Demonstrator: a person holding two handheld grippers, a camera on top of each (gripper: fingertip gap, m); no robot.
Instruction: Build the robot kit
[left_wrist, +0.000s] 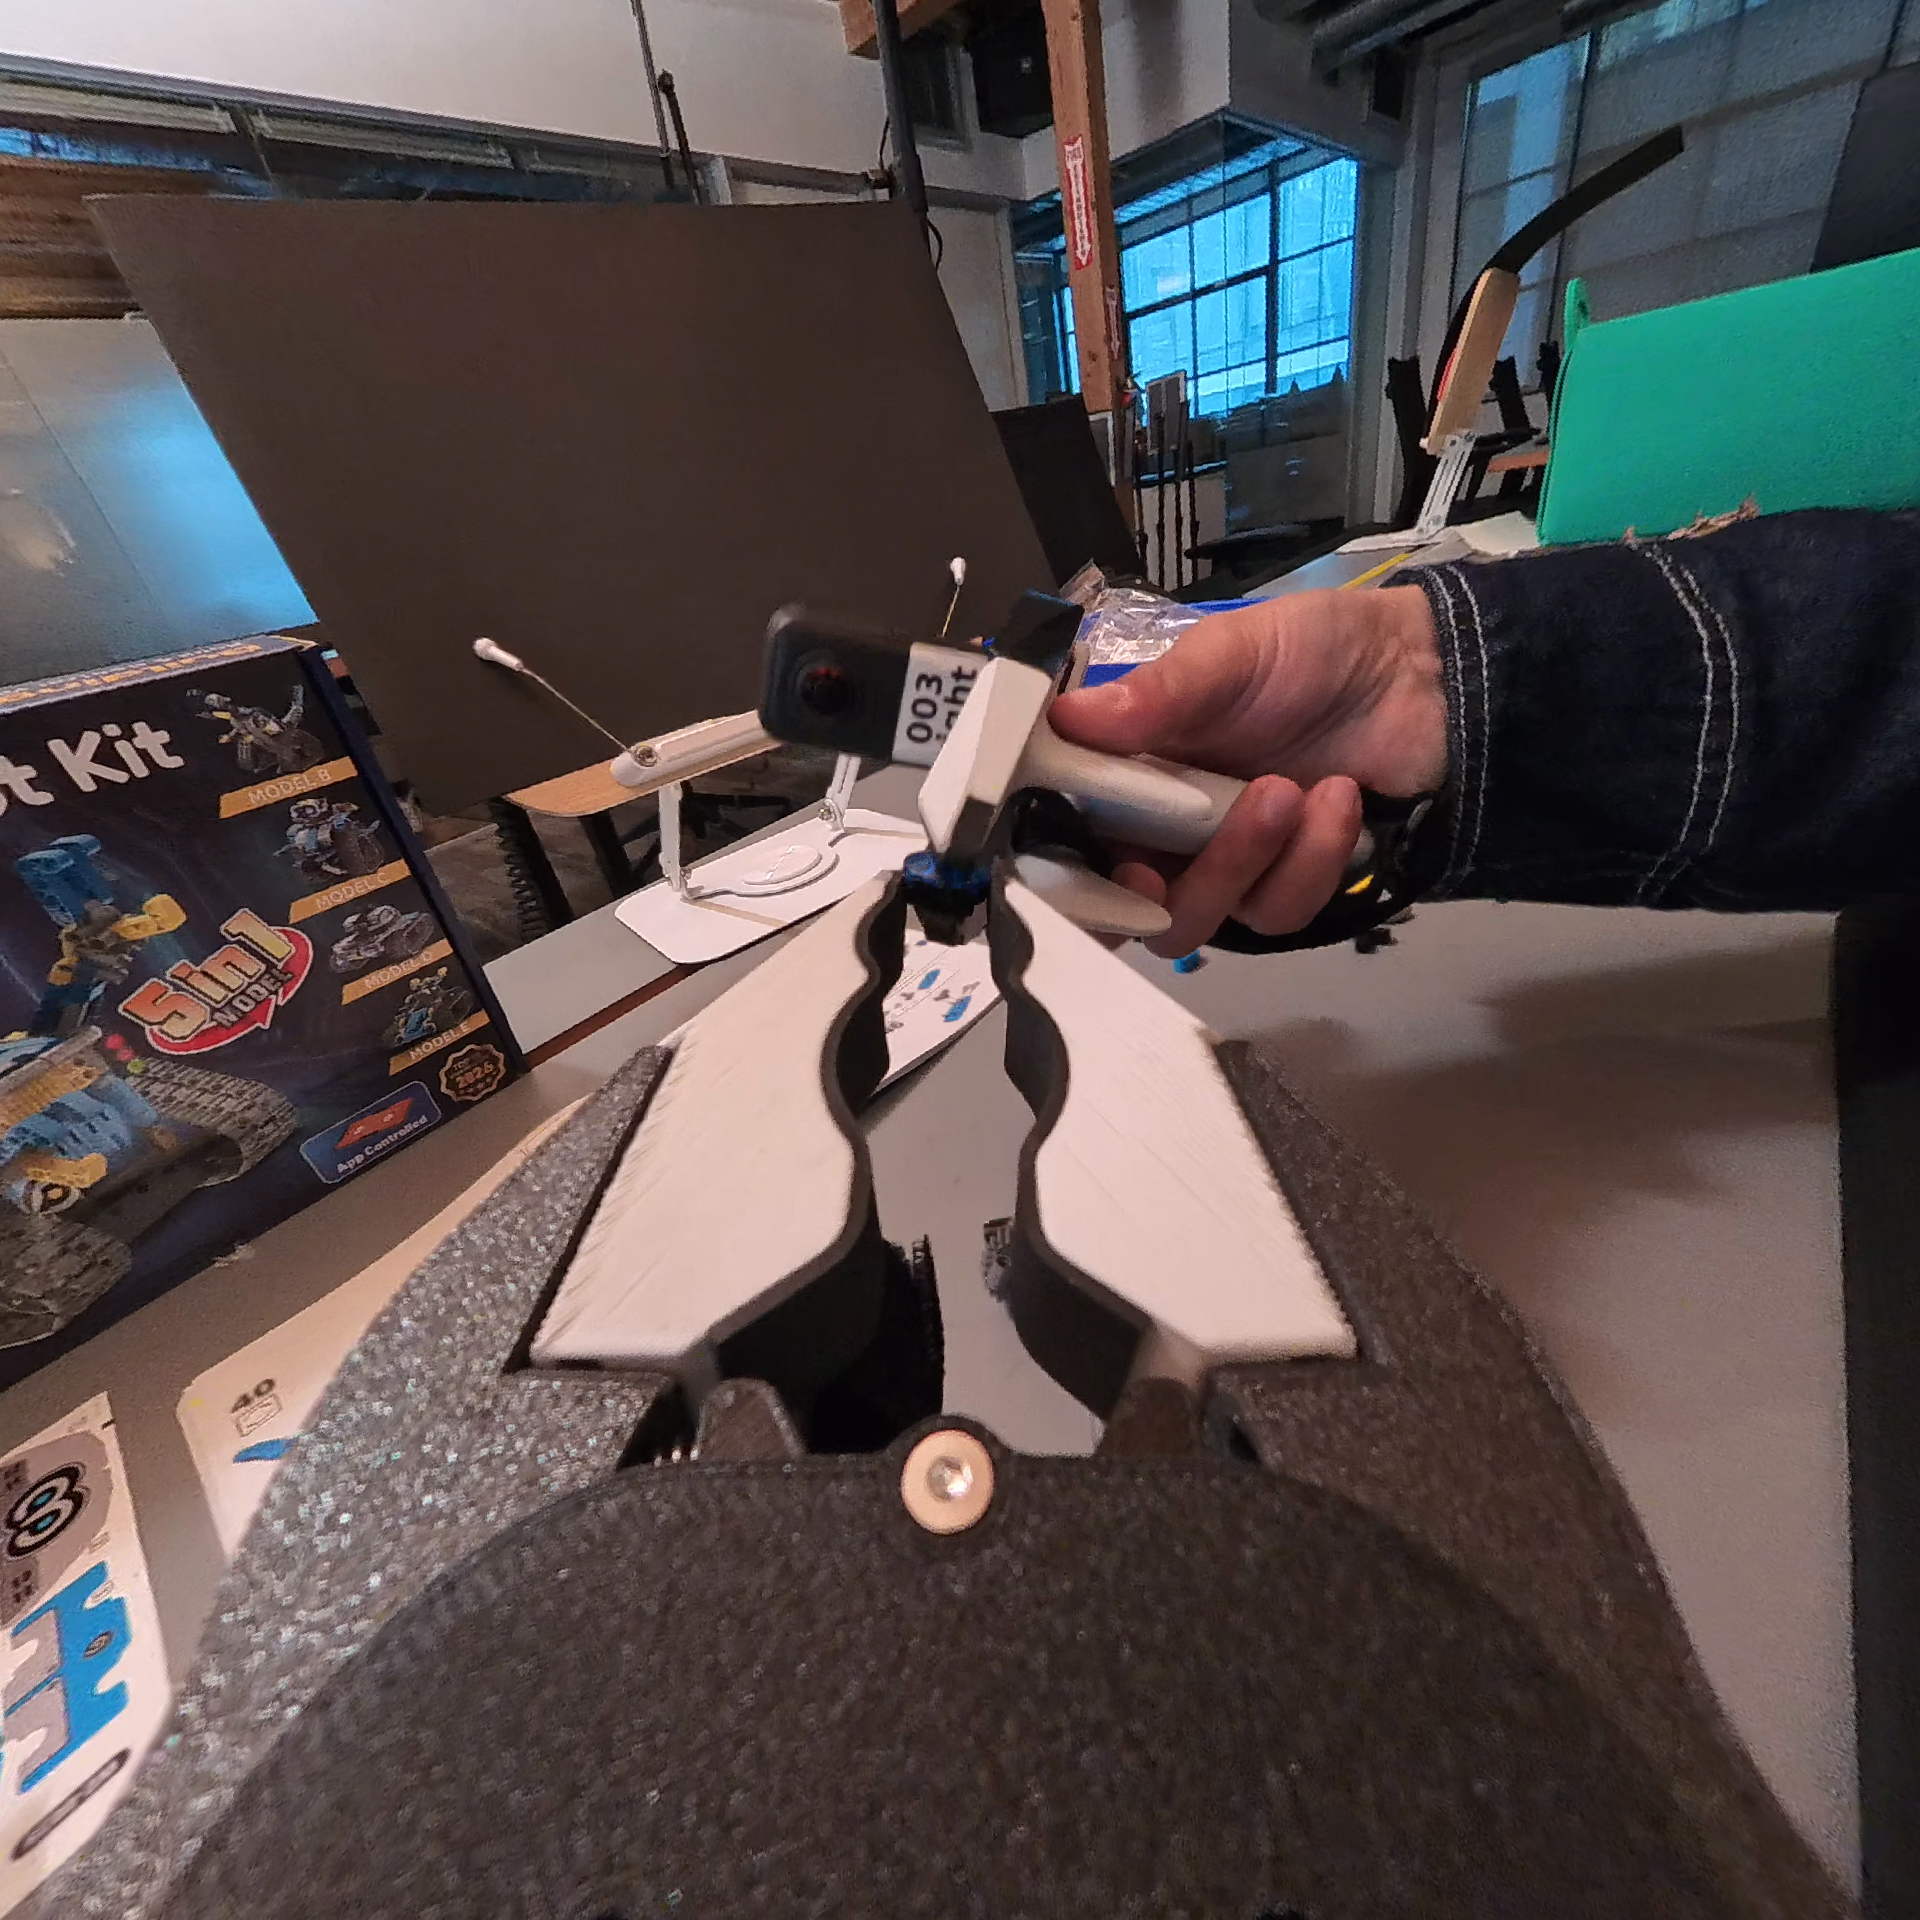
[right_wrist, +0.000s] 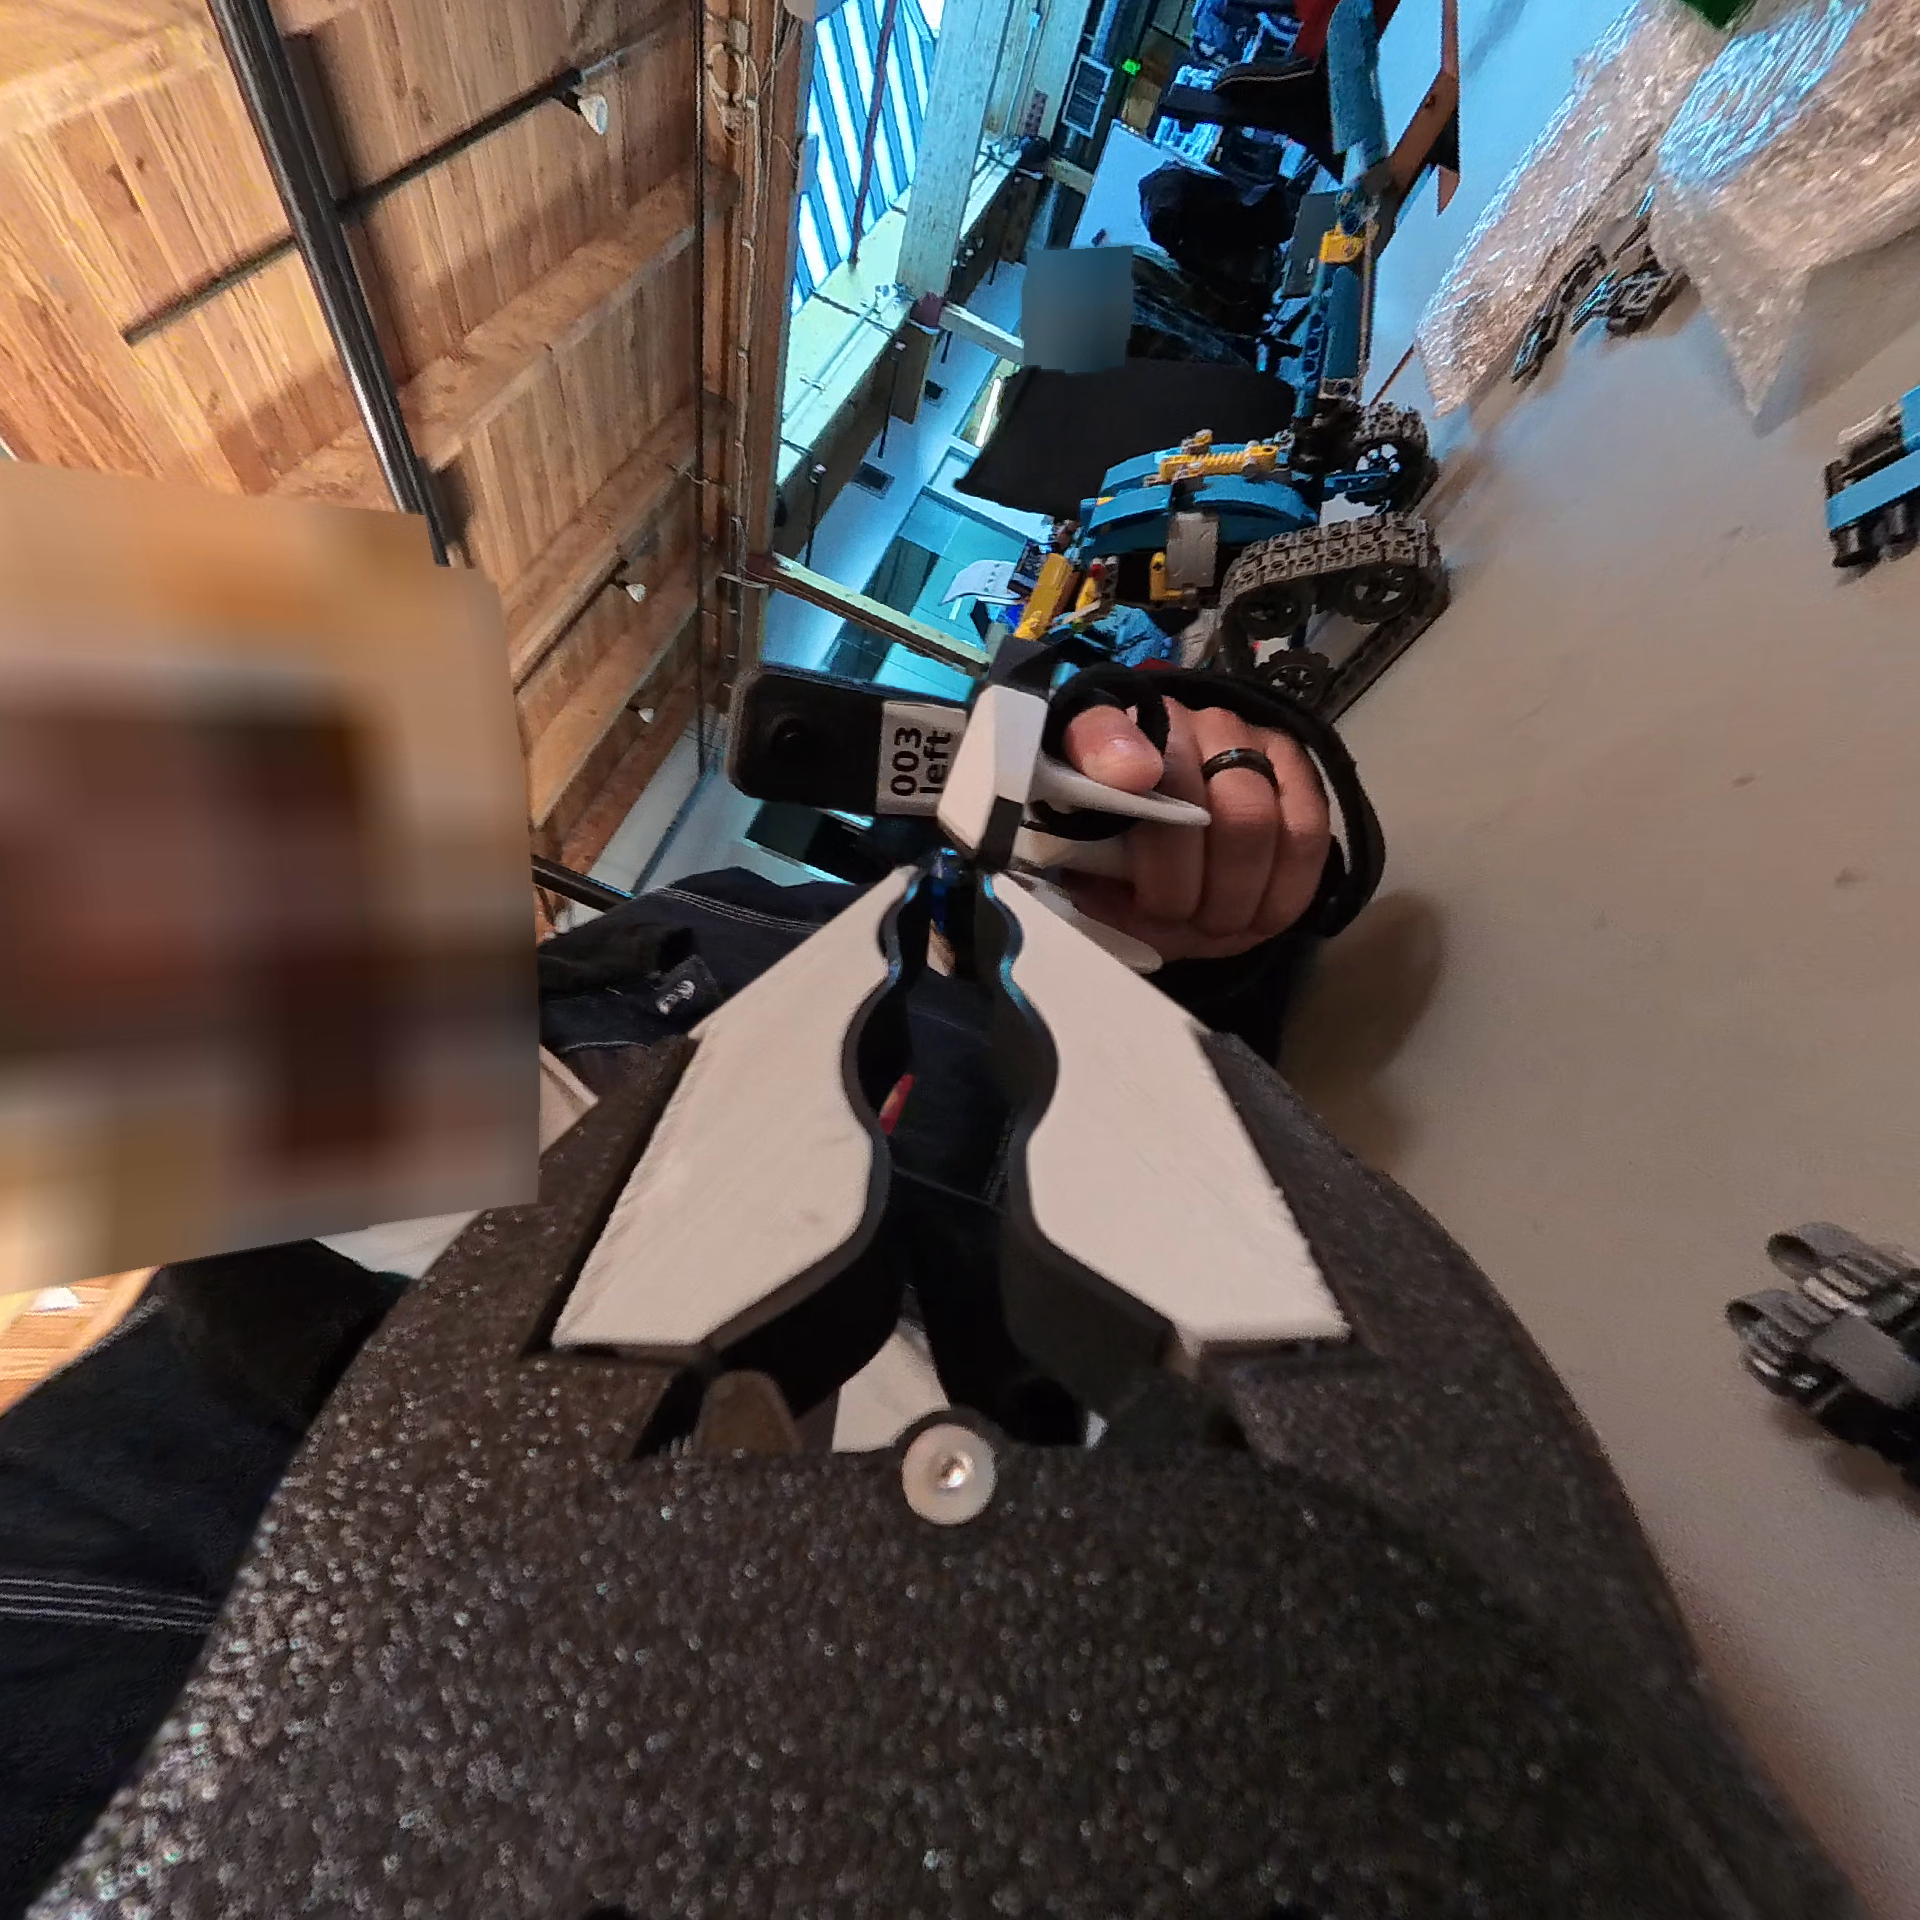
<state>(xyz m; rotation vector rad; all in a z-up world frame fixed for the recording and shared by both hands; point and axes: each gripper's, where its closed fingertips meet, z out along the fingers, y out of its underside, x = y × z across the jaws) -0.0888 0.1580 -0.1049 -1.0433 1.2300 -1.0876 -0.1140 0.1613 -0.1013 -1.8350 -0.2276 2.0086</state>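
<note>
In the left wrist view my left gripper (left_wrist: 941, 906) is nearly closed, with a small blue and black building piece (left_wrist: 940, 896) between its white fingertips (left_wrist: 873, 935), above the grey table (left_wrist: 1455, 1195). The right gripper (left_wrist: 961, 831), held by a hand in a denim sleeve, meets it tip to tip at that piece. In the right wrist view my right gripper (right_wrist: 943, 883) is closed on a thin black and blue piece (right_wrist: 938, 878). The left gripper (right_wrist: 982, 821), held by a hand with a ring, faces it at the same spot. How the pieces join is hidden.
A toy kit box (left_wrist: 208, 987) stands at the left, with a sticker sheet (left_wrist: 62, 1621) and an instruction sheet (left_wrist: 935, 997) on the table. A tracked toy model (right_wrist: 1299, 540), plastic bags (right_wrist: 1662, 187) and loose dark parts (right_wrist: 1849, 1340) lie on the table (right_wrist: 1662, 935). Both grippers' tips are close together, under 4 cm apart.
</note>
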